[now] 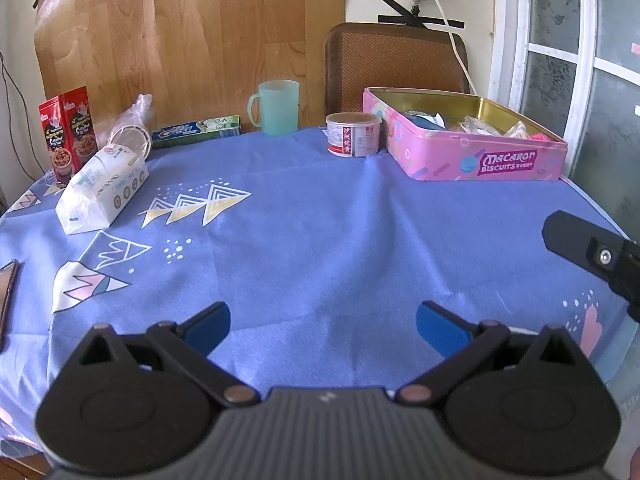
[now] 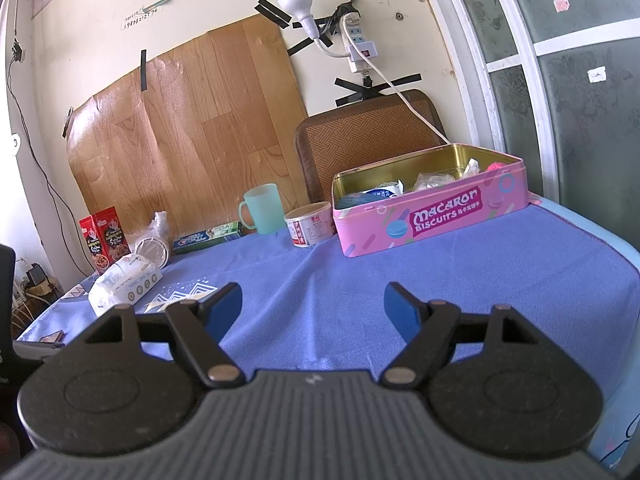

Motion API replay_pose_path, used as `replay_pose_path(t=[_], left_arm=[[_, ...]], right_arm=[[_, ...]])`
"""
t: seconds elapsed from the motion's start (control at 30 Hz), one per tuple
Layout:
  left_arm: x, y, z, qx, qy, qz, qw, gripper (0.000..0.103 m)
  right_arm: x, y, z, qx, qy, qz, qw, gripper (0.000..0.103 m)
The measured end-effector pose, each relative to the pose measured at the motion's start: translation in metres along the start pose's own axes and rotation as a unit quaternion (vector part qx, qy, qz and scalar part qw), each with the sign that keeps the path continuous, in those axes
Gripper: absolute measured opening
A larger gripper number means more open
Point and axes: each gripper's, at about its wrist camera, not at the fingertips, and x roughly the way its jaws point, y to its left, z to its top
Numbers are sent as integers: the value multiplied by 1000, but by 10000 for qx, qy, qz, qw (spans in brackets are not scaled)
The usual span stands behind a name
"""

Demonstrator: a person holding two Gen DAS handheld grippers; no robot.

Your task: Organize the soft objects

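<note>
A pink macaron biscuit tin [image 1: 472, 160] [image 2: 432, 220] stands open at the far right of the blue tablecloth, holding several soft items: a dark blue one, crinkly packets and something bright pink. A white soft tissue pack [image 1: 102, 190] [image 2: 124, 282] lies at the left. My left gripper [image 1: 323, 326] hovers open over the cloth near the front edge, nothing between its blue pads. My right gripper [image 2: 313, 308] is also open and empty, to the right of the left one; part of it [image 1: 592, 252] shows in the left wrist view.
Along the back stand a red snack box [image 1: 68, 134], a clear plastic bag with a round lid [image 1: 132, 130], a green-blue toothpaste box [image 1: 196, 131], a mint green cup [image 1: 276, 108] and a small can [image 1: 352, 134]. A chair back [image 1: 396, 60] rises behind the tin. A phone [image 1: 6, 292] lies at the left edge.
</note>
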Motion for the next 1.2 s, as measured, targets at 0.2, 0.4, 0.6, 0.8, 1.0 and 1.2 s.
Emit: replay_pose_path(t=[0.2,0.4,0.6,0.8,1.0,1.2], left_arm=[[1,0,0,0,30,3,10000,103],[1,2,1,-14,-14,153,9999,103],[3,15,5,-167,-134,555,9982,103],[2,18,4,-280,-157,666,9973,103],[-6,17,-2,-329,-310,643,9969,103],[-21,19,-19,-214,-241,488,9983,103]], right_arm=[[0,0,0,2,4,4,10000,80],[0,-1,0,1,-2,7,10000,80],[0,-1,0,12,12,9,10000,80],[0,1,-1,-7,3,16,10000,80],[0,1,-1,-3,-10,8,10000,80],[-2,1,0,15,-53,13,10000,80]])
